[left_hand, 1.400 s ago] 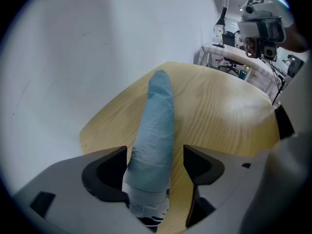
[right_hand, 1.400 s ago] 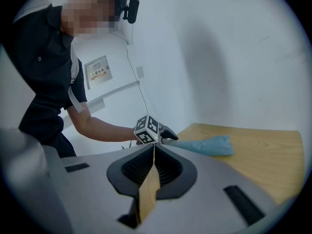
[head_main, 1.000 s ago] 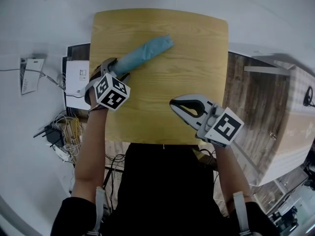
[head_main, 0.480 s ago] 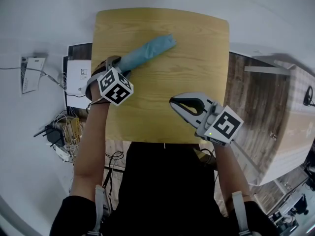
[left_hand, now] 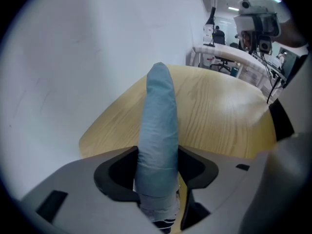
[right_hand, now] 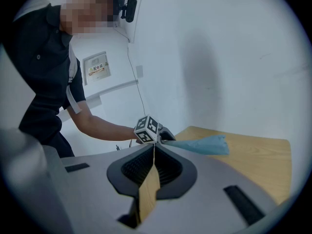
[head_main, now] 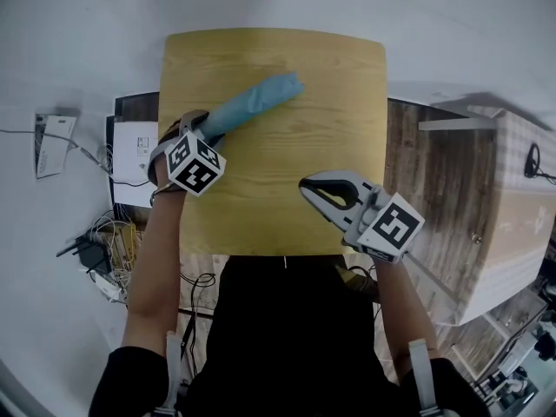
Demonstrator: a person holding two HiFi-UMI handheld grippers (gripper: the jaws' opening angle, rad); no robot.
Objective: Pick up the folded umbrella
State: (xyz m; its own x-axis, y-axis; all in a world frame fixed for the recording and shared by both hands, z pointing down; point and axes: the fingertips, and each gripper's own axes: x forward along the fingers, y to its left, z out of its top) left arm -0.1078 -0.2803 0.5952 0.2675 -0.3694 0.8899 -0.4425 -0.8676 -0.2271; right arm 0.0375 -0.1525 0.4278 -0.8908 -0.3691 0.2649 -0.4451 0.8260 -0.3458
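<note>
From the head view, the folded umbrella [head_main: 252,102] – pale blue – lies slantwise across the left half of the wooden table [head_main: 287,146]. Its near end is by the left edge and its tip points toward the far middle. The left gripper [head_main: 203,127] sits over that near end. The right gripper [head_main: 303,184] hovers above the table's front edge, well apart from the umbrella, with its tips together.

In the left gripper view, the umbrella [left_hand: 158,106] runs straight out between the jaws and away over the tabletop [left_hand: 219,116]. The jaws are closing on it, and each one already touches a side of the rolled fabric near the handle end.

In the right gripper view the jaws meet at the tips with nothing between them – only a sliver of table shows through the seam lower down. Beyond them, the left gripper [right_hand: 162,136] holds the umbrella's [right_hand: 204,144] end above the table [right_hand: 258,169].
</note>
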